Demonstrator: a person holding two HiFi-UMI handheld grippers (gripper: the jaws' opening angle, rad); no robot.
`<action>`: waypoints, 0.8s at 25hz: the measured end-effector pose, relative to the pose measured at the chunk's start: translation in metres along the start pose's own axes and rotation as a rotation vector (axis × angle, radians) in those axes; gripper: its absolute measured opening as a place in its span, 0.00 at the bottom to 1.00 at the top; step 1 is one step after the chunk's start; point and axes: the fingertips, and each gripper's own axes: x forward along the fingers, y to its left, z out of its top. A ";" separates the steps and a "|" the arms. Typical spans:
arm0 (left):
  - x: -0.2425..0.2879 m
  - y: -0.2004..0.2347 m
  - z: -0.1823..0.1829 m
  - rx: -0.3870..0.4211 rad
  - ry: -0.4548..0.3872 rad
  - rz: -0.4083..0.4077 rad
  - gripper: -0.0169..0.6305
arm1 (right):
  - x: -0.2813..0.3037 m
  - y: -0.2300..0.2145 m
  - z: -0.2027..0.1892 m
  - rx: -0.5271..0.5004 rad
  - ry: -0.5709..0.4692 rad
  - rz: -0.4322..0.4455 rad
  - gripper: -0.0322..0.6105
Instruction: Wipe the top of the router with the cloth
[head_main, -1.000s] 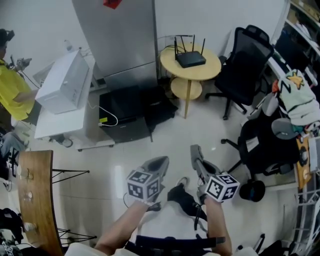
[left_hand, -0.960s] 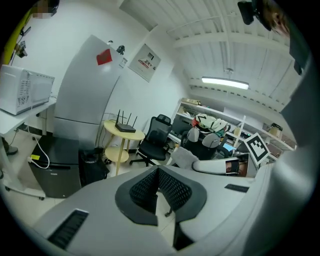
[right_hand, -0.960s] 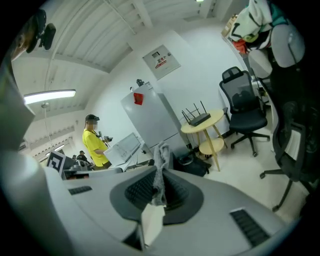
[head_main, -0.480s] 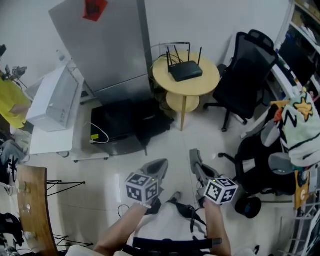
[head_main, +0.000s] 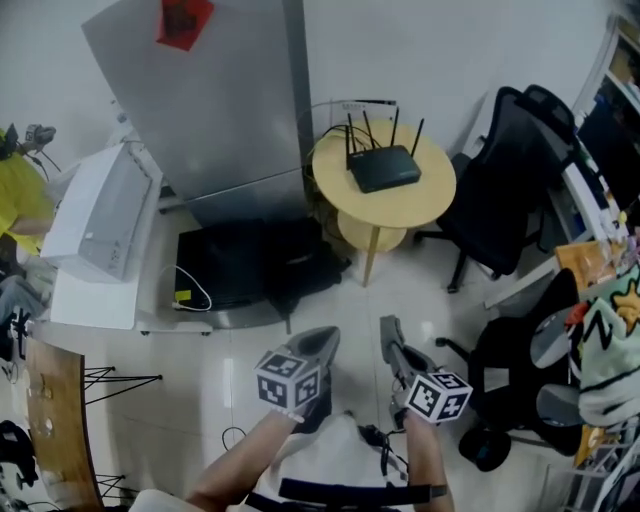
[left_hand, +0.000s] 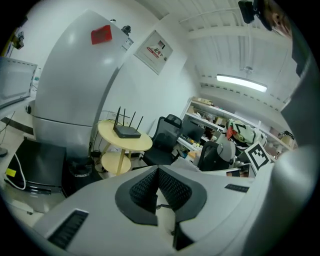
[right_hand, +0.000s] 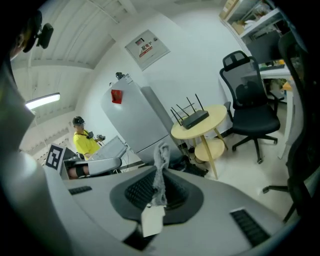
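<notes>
From the head view: looking steeply down on a pale, glossy floor (head_main: 400, 290). By the white wall, a round yellow table (head_main: 432, 200) bearing the black router (head_main: 385, 168), antennas up. Flanking the table, a tall grey cabinet (head_main: 220, 110) and a black office chair (head_main: 505, 185). Low in frame, left gripper (head_main: 318, 342) and right gripper (head_main: 390, 335) side by side, well apart from the table.

From the left gripper view: pads pressed together, nothing between. Beyond, the same table and router, plus cluttered shelves (left_hand: 210, 112) past the chair.

From the right gripper view: pinching the grey cloth (right_hand: 160, 167) (not made out from the head), upright between the pads, a white tag (right_hand: 152, 220) at its base. Far left, a person in yellow (right_hand: 84, 141), standing.
</notes>
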 end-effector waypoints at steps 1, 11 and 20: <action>0.011 0.008 0.010 0.002 0.003 -0.005 0.02 | 0.010 -0.005 0.011 0.003 -0.003 -0.007 0.11; 0.098 0.078 0.095 0.013 0.041 -0.051 0.02 | 0.103 -0.025 0.113 0.024 -0.065 -0.058 0.11; 0.145 0.115 0.142 0.020 0.078 -0.125 0.02 | 0.170 -0.023 0.162 0.040 -0.092 -0.072 0.11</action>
